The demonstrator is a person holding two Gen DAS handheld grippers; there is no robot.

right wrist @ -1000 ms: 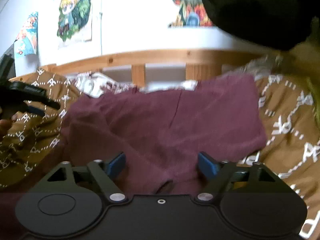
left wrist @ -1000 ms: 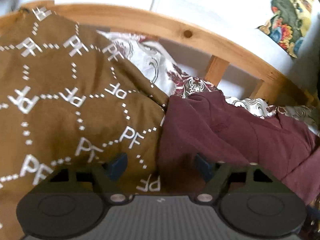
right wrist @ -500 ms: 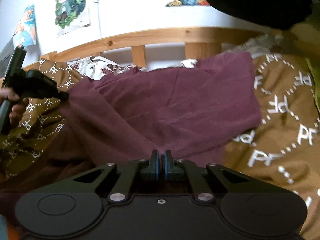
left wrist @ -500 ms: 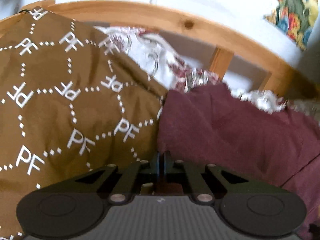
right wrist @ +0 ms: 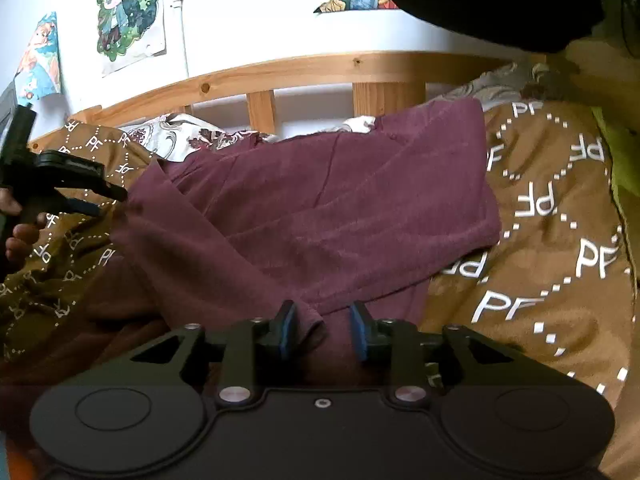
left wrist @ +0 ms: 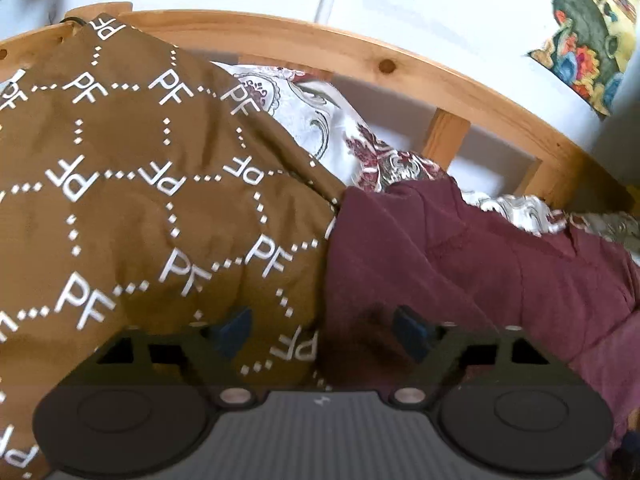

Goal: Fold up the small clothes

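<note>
Left gripper (left wrist: 322,330) jaws apart over maroon fabric garment (left wrist: 460,264) edge, right gripper (right wrist: 323,330) jaws apart around a fold, only right view shows whole garment, near hem hidden.

A wooden-framed bed (right wrist: 304,68) carries a brown PF-print blanket (right wrist: 552,240); a maroon garment (right wrist: 320,208) lies on it, centre toward nine o'clock.

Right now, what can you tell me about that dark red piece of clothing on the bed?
The maroon garment is soft, matte fabric with stitched seams, lying spread and partly folded over itself on the brown PF-patterned blanket. Its far edge reaches the floral sheet by the wooden bed rail. The right gripper, open, straddles its near edge; the left gripper, open, is at its left edge.
</note>
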